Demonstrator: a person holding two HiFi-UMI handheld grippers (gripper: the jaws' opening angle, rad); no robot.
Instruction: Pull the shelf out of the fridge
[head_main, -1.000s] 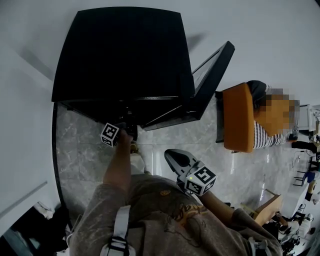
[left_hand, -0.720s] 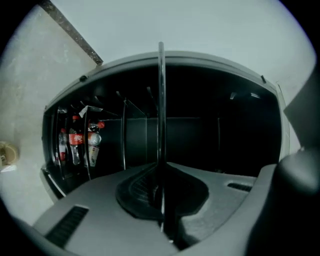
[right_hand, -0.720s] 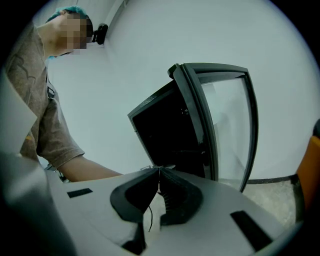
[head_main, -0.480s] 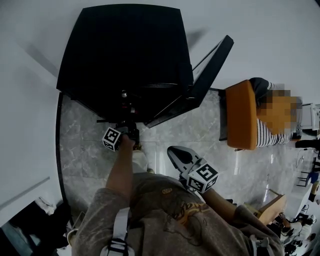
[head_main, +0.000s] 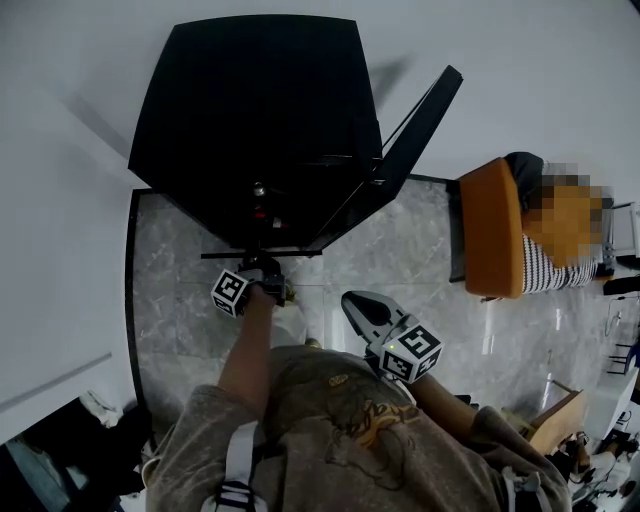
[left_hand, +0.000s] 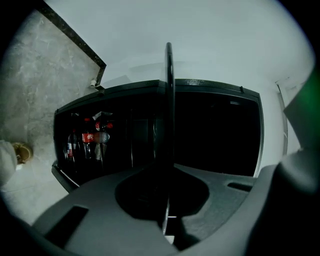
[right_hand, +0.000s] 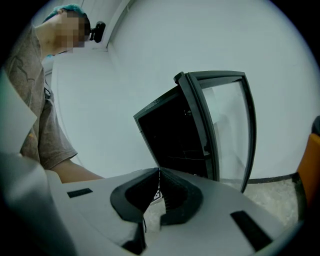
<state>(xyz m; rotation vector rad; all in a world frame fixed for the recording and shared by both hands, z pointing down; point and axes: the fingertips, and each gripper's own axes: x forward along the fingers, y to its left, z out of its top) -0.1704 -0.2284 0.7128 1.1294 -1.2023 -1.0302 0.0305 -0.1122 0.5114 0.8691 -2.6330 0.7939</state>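
Left gripper (head_main: 262, 268) clenched on the front edge of the shelf (head_main: 250, 254); right gripper (head_main: 354, 300) closed on nothing.
Shelf visible as a thin dark bar just in front of the open black fridge (head_main: 260, 100), edge-on between the left jaws in the left gripper view, reaching back into the dark interior. Fridge door (head_main: 405, 140) standing open to the right. Bottles (left_hand: 92, 137) with red labels inside. Right gripper apart from the fridge, near the person's body, over the marble floor (head_main: 170, 300).
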